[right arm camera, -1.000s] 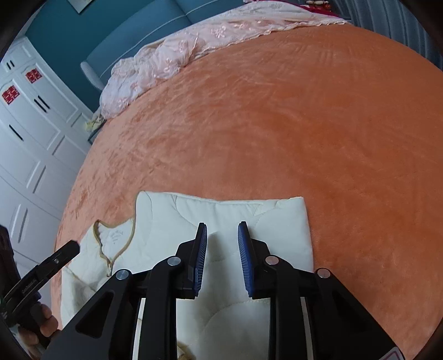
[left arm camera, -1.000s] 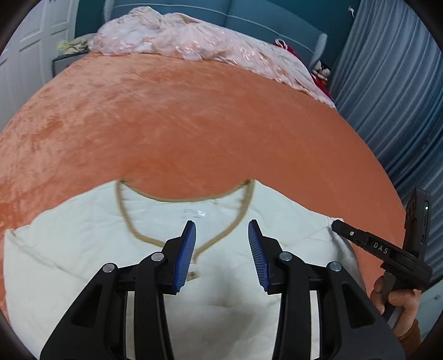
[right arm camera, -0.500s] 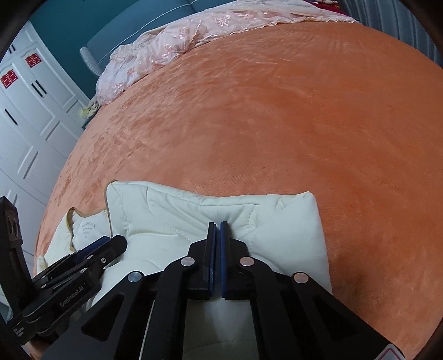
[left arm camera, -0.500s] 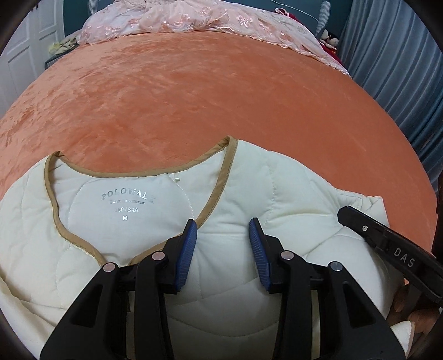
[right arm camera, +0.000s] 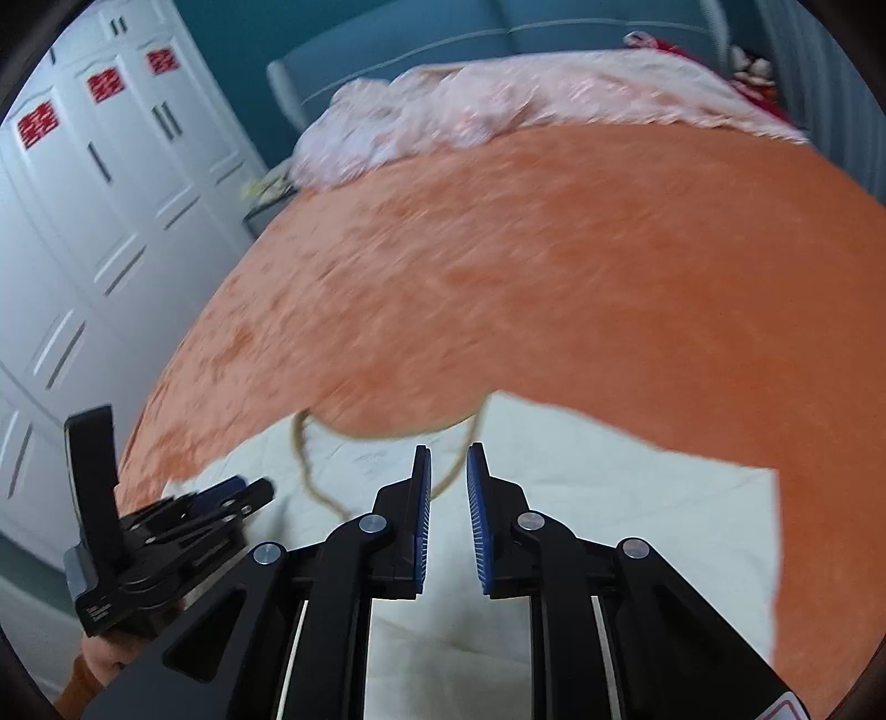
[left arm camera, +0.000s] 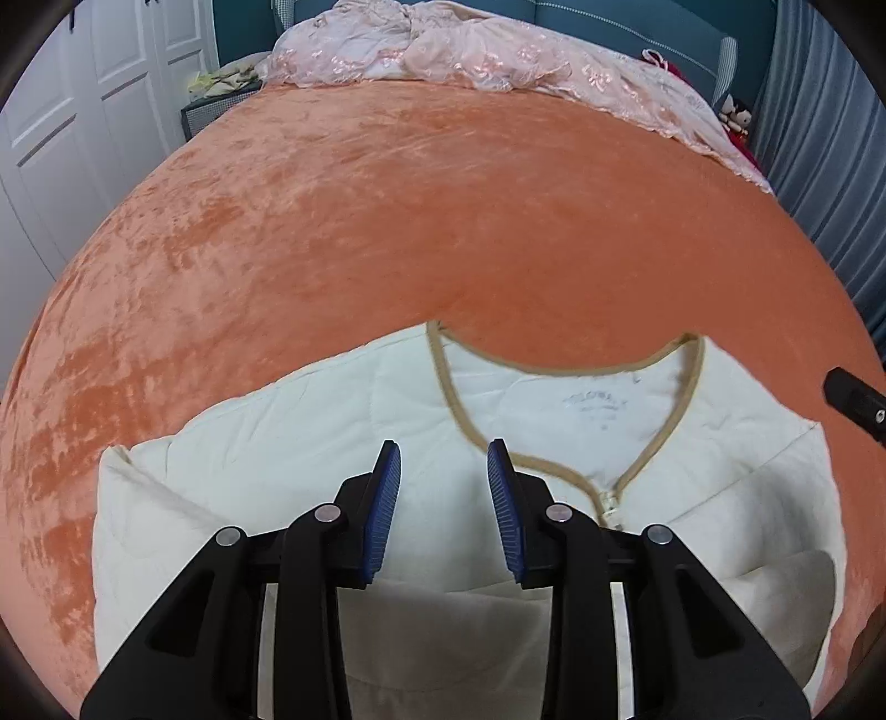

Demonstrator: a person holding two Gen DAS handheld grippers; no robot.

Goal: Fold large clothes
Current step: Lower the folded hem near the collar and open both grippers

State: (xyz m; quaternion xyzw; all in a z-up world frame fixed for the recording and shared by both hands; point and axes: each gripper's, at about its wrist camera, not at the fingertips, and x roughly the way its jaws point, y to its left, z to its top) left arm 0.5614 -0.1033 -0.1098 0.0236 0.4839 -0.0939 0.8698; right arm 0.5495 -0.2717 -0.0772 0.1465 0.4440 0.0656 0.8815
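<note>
Spread flat on the orange blanket [left arm camera: 343,232], the cream quilted jacket [left arm camera: 310,443] lies at the near edge of the bed, its tan-trimmed neckline [left arm camera: 559,368] towards the far side and a printed label just inside the collar. A sleeve is folded in across the front on each side, and a zip runs down from the bottom of the neckline.

Over the jacket's left half, the left gripper [left arm camera: 443,459] points down at the cloth. Its jaws have just been closing a little, yet a clear gap stands between the blue pads and nothing lies between them. In the right wrist view this same gripper [right arm camera: 243,490] shows at the left edge, held by a hand [right arm camera: 111,659] in an orange sleeve.

Above the jacket's other half, the right gripper [right arm camera: 447,459] has jaws that have just been opening; the pads stand narrowly apart with nothing between them, the neckline visible through the gap. That view is blurred.

Further off, a pink lacy cover [left arm camera: 443,55] is bunched at the head of the bed before a blue headboard [left arm camera: 637,22]. White wardrobe doors [right arm camera: 83,221] stand to the left, grey-blue curtains [left arm camera: 819,138] to the right.
</note>
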